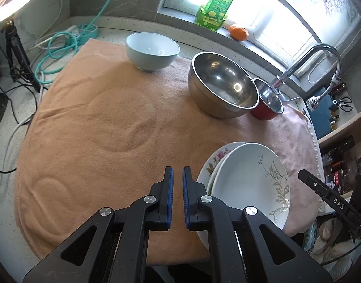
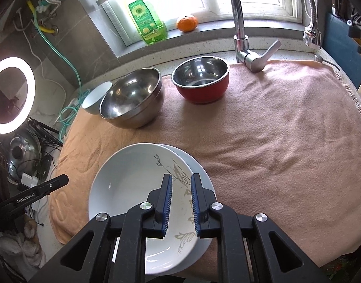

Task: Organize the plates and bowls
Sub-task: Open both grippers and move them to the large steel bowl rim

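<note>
Two white plates are stacked on the orange towel: a leaf-patterned plate on a flower-rimmed one. The stack also shows in the right wrist view. My left gripper is empty with its jaws a little apart, above the towel just left of the stack. My right gripper is open and empty, hovering over the top plate's right side. A pale blue bowl, a large steel bowl and a red steel-lined bowl stand at the back.
A tap rises behind the red bowl. A green soap bottle and an orange sit on the windowsill. Cables and a power strip lie left of the towel. A ring light glows at the left.
</note>
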A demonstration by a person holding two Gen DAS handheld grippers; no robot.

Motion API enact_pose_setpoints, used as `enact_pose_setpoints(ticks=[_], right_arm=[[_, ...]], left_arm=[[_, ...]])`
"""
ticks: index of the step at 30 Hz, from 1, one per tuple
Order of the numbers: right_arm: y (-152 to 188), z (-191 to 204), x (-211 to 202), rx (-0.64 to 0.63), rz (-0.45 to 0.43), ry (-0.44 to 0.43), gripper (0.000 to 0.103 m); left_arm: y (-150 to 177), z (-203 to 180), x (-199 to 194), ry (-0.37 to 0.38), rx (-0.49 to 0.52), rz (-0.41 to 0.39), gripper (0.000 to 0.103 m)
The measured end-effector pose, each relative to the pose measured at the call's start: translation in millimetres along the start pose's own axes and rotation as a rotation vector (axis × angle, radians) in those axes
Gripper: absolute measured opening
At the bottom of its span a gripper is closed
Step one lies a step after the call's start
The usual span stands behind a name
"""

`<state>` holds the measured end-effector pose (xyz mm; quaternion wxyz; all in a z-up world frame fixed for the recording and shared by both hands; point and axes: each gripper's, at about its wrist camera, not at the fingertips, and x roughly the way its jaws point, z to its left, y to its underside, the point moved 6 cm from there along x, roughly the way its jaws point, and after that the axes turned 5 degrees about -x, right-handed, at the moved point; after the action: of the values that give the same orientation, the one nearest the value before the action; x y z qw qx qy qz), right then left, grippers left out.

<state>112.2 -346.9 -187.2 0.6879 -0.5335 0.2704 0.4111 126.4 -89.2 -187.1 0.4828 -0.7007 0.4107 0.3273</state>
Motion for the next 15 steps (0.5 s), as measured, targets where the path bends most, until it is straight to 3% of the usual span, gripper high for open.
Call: enact_pose_setpoints(ticks=[15], right_arm=[[-41,33,2,-0.042,-0.018,0.018,0.015]], left_arm=[[-50,22,-6,0.01,0.028,-0.042,0.006]])
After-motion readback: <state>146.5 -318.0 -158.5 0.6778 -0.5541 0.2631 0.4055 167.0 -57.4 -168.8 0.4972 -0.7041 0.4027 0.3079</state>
